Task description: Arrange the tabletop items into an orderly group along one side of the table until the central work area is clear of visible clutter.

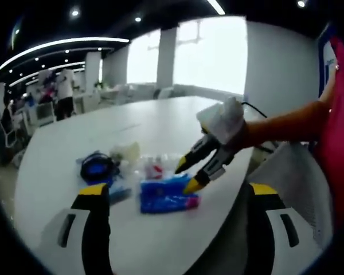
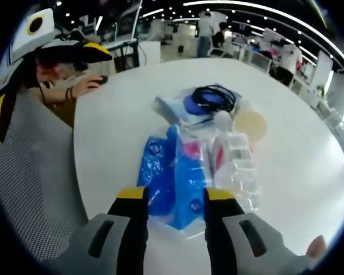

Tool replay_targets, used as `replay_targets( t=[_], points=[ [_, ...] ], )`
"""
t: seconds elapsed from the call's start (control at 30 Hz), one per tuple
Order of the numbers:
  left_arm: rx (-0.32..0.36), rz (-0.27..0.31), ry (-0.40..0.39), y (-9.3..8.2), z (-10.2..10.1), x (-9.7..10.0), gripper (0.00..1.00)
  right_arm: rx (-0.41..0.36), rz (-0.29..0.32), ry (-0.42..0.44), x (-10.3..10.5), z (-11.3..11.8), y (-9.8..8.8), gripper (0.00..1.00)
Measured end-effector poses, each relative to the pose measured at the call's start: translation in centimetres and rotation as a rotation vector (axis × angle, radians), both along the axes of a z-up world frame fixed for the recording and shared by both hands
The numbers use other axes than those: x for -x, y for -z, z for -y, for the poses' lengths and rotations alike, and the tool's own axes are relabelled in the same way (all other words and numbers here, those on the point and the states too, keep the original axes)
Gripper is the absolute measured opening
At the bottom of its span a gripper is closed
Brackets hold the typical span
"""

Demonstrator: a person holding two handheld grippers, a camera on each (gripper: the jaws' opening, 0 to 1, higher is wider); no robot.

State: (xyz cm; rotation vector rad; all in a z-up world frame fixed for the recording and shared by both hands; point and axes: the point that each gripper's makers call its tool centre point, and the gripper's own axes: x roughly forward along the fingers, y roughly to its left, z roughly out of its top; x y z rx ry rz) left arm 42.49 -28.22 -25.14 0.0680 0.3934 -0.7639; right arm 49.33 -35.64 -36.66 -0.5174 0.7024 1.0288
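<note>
Your right gripper (image 2: 175, 197) hung right over the blue pack (image 2: 175, 172), jaws parted to a middling gap with nothing between them, tips just at its near end. The pack's long axis ran straight away from you, in line with the jaws, so the grab would have to straddle its width. Beyond it lay the clear bottle (image 2: 238, 166), the coiled cable (image 2: 212, 97) and a pale disc (image 2: 250, 123), all bunched mid-table (image 2: 132, 86). Your left gripper (image 1: 178, 192) sat wide apart and empty, well back from the pack (image 1: 166, 195). The right gripper (image 1: 190, 173) was plainly nearer, its yellow tips over the pack. My call: the right one takes it.
</note>
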Motion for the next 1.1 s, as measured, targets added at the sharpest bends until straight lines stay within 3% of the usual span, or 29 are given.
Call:
replay_targets(
  t=[1.1],
  points=[
    [0.017, 0.023, 0.038, -0.6, 0.7, 0.3, 0.94, 0.062, 0.007, -0.048, -0.4, -0.2, 1.3, 0.15]
  ],
)
